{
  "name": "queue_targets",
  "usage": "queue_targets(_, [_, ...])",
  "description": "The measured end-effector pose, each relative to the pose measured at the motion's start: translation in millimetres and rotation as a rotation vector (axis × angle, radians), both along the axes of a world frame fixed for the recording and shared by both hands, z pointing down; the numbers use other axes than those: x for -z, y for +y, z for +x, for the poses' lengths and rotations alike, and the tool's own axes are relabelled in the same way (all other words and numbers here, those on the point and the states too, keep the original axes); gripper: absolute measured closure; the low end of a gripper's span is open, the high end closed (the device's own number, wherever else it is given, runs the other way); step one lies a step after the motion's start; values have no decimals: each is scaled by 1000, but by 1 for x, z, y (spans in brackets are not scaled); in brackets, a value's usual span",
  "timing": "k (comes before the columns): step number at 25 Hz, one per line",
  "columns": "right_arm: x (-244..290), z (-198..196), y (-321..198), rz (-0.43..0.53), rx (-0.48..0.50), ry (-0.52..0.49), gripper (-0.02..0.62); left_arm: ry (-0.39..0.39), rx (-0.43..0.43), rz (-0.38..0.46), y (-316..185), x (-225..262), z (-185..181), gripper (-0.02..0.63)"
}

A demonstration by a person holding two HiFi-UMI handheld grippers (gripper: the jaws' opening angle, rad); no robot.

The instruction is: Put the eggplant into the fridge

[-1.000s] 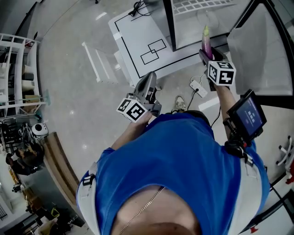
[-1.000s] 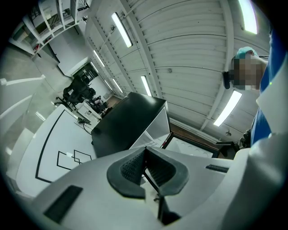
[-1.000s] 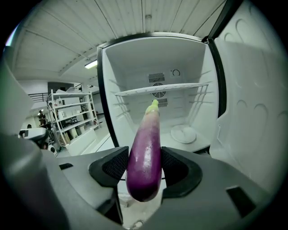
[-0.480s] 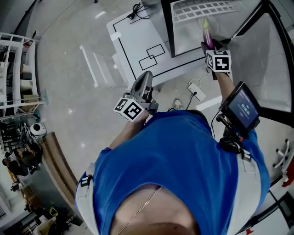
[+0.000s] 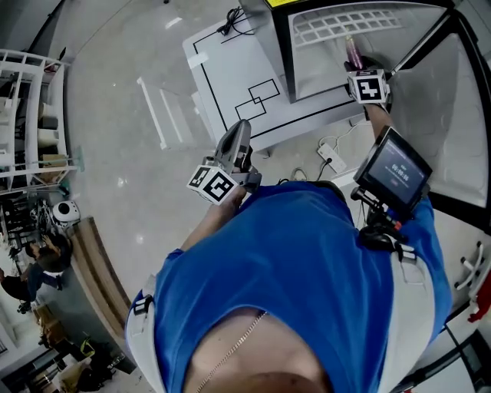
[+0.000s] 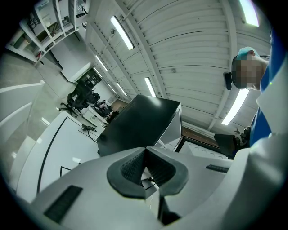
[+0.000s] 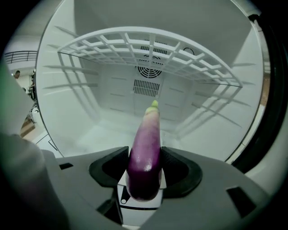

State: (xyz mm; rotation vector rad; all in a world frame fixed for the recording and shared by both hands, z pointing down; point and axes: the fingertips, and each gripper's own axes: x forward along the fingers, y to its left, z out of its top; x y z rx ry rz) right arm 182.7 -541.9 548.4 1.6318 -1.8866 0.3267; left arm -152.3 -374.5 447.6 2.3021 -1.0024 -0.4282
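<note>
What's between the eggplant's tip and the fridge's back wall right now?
Nothing. In the right gripper view the eggplant, held in the right claw, points at the back wall over bare fridge floor; the wire shelf sits above that stretch.

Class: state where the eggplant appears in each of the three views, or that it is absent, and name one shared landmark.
Head view: upper right, the eggplant is held by the right gripper inside the open fridge.
Left gripper view: not in it.
Right gripper view: centre, gripped between the jaws, pale tip pointing into the fridge.
Shared landmark: the white wire shelf, above the eggplant in head and right gripper views.
</note>
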Motion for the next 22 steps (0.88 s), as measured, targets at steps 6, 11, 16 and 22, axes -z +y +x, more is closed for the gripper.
queue_targets(6, [-39,21,-30,-118,-33,54,364,-8,42,-5,-17,-9,-10,598])
queue_targets(11, [-45,29,-54,-138,-7,119,364,-11,67,-7,-26,-17,-13,598])
queue_targets(16, [-45,43,-52,-181,-32,170,364,-13,76,-16,-21,-10,-15,598])
queue_targets(22, [-44,45,-57,-207,-7,181,364,-23,81,-18,-20,-7,-16,598])
